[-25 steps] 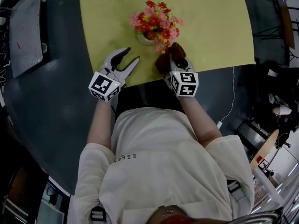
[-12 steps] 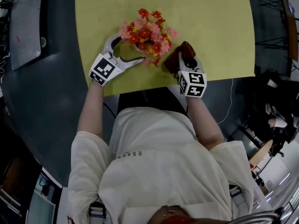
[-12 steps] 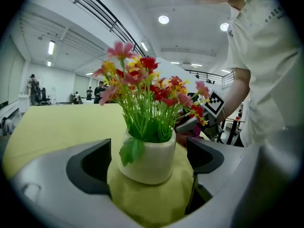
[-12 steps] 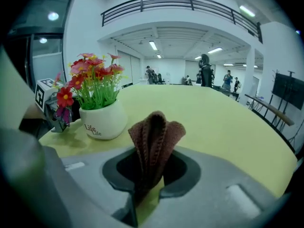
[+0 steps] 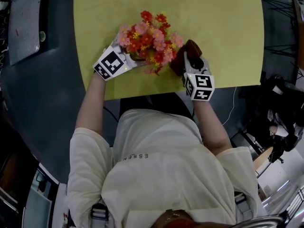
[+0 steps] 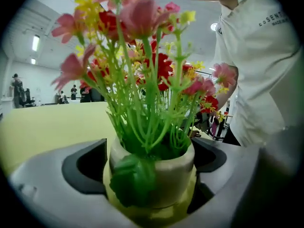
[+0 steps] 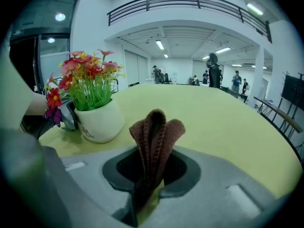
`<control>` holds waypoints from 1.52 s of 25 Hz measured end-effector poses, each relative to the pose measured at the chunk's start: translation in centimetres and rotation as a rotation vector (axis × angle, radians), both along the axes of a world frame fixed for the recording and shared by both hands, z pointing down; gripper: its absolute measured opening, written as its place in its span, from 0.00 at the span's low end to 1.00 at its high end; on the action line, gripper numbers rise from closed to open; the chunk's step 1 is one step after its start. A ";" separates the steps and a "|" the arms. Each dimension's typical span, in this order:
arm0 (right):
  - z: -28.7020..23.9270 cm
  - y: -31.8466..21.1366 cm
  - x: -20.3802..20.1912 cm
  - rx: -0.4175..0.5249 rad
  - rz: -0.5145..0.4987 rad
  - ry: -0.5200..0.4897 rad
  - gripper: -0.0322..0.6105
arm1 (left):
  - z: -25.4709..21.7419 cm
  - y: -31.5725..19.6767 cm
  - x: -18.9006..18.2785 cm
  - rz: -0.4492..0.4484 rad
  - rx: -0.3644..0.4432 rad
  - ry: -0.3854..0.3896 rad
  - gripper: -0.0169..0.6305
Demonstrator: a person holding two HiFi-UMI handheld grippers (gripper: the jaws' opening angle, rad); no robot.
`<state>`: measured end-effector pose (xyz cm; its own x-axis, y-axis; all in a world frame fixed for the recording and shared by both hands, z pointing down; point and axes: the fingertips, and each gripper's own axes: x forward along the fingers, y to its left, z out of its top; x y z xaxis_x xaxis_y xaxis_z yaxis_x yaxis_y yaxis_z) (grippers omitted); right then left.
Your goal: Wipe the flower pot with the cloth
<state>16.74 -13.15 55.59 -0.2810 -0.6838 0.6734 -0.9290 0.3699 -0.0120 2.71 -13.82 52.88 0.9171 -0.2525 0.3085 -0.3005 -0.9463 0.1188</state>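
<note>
Our left tool (image 6: 151, 151), jaws just opened wider, flanks the upright flower pot (image 6: 164, 172); our right tool (image 7: 151, 172) pinches the cloth (image 7: 154, 132). Only its view shows the pot's lettering (image 7: 88, 128).

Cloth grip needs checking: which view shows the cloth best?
The right gripper view: the brown cloth stands folded, pinched between the right tongs. The head view shows only a brown bunch beside the flowers; the left gripper view shows no cloth.

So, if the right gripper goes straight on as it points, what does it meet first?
Probably the yellow table, its held cloth touching first; the flower pot stands left of that line.
</note>
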 end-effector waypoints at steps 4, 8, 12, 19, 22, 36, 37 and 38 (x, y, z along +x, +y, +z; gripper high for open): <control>0.2 0.0 -0.1 0.000 -0.026 -0.006 0.15 | 0.8 0.3 0.7 0.042 -0.015 -0.049 0.89; 0.2 0.0 0.0 -0.004 -0.042 -0.014 0.15 | 1.3 0.2 1.0 0.040 -0.021 -0.092 0.88; 0.1 -0.1 -0.2 -0.008 -0.055 -0.020 0.15 | 1.1 -0.1 0.8 0.015 -0.011 -0.097 0.89; -1.0 0.2 -0.5 0.022 -0.089 -0.020 0.15 | -0.4 0.0 0.8 -0.145 -0.050 -0.048 0.89; -1.9 -0.1 -1.5 0.042 -0.109 -0.034 0.15 | -2.8 -0.4 0.3 -0.225 -0.076 -0.014 0.89; -11.5 -1.0 -12.0 0.246 -0.323 -0.195 0.15 | -15.6 -1.2 -1.5 -0.419 -0.138 0.023 0.89; -12.0 -0.8 -12.5 0.252 -0.327 -0.203 0.15 | -16.0 -1.1 -1.8 -0.429 -0.139 0.024 0.89; -12.5 -0.7 -13.0 0.255 -0.326 -0.210 0.15 | -16.5 -1.1 -2.1 -0.439 -0.140 0.024 0.89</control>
<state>3.79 -13.86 43.09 -0.6214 -0.6732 0.4007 -0.7506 0.6581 -0.0583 0.59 -14.96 36.41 0.7397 -0.5762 0.3476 -0.6652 -0.7042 0.2482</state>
